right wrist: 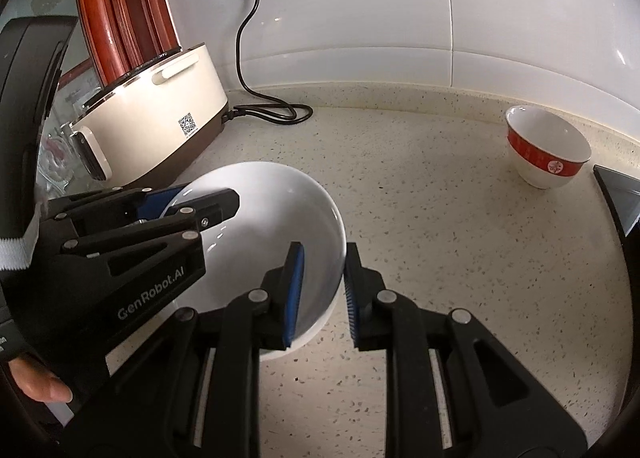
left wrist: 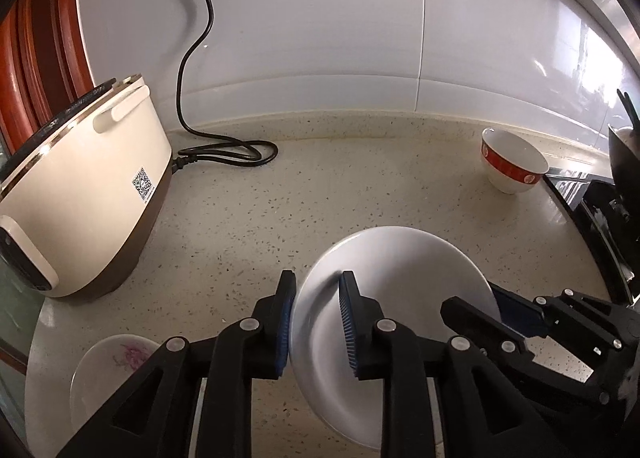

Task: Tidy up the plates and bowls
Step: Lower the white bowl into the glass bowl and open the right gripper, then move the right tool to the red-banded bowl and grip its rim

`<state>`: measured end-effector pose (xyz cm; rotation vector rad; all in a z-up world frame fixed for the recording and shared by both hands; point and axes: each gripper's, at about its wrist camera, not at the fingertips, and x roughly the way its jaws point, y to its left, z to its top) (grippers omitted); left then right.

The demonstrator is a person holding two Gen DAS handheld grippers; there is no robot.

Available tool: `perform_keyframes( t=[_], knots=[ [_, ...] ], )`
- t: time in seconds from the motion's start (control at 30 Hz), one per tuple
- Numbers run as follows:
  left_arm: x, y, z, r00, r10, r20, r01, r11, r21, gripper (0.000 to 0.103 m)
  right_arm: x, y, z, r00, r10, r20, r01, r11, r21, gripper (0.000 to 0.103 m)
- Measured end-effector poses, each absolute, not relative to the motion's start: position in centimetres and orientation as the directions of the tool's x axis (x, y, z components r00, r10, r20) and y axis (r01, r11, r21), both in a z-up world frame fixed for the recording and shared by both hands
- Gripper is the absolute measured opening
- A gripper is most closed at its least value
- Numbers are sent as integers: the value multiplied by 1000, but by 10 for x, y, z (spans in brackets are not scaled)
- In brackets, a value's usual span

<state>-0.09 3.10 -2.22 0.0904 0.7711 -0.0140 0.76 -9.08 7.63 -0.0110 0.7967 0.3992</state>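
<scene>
Black with blue pads, the left claw (left wrist: 317,278) is set narrow astride the near left rim of a white bowl (left wrist: 400,258), one pad outside the wall and one inside. The right claw (right wrist: 324,248), equally narrow, straddles the opposite rim the same way. Whether either pair of pads actually presses the wall cannot be told.

The bowl sits tilted, low over the speckled bench (left wrist: 320,185), between the two claws; its underside is hidden.

Just left of the left claw lies a pale dish with a pink pattern (left wrist: 116,362), half covered by the claw's arm. A cream cooker (left wrist: 88,197) stands at the far left, its black cord (left wrist: 192,57) running up the wall. A red-banded bowl (left wrist: 512,161) stands well apart by the back wall. Dark shapes at the right edge (left wrist: 612,209) are cut off and unclear.
</scene>
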Motion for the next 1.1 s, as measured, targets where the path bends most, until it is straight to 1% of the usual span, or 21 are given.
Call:
perform_keyframes(
  t=[0.07,0.13,0.23,0.3,0.37,0.43,0.5,0.6,0.73,0.97,1.03,1.1],
  knots=[
    [-1,31,-23,716,21,-697,47,996,78,23,7,-89,77,631,339,-697,-356,926,128,25],
    [0,31,-23,714,19,-699,48,996,76,23,5,-87,79,643,326,-693,-356,928,106,25],
    [0,29,-25,712,27,-701,45,996,83,24,0,-88,87,678,325,-660,-360,929,88,26],
    [1,29,-25,712,33,-702,38,996,86,25,-3,-92,92,695,337,-636,-363,927,95,28],
    [1,29,-25,713,38,-700,30,996,85,26,-3,-95,94,700,335,-630,-353,930,102,31],
    [0,30,-24,721,45,-692,20,996,86,31,-1,-97,93,695,333,-637,-346,932,111,31],
    [-1,31,-23,724,43,-689,14,997,78,45,2,-98,92,684,341,-645,-342,931,129,31],
    [-1,32,-22,731,49,-681,5,997,77,55,2,-98,92,680,345,-647,-340,930,138,32],
    [0,33,-22,730,52,-681,-2,997,74,57,1,-98,91,682,345,-645,-338,931,140,32],
    [-1,32,-20,739,64,-671,-16,997,78,63,4,-97,89,666,354,-657,-343,927,151,36],
    [-2,34,-19,746,73,-662,-33,997,73,65,4,-99,90,662,364,-655,-343,924,167,36],
    [-3,36,-16,759,74,-646,-50,997,56,68,7,-106,92,653,387,-651,-333,919,213,37]
  ],
)
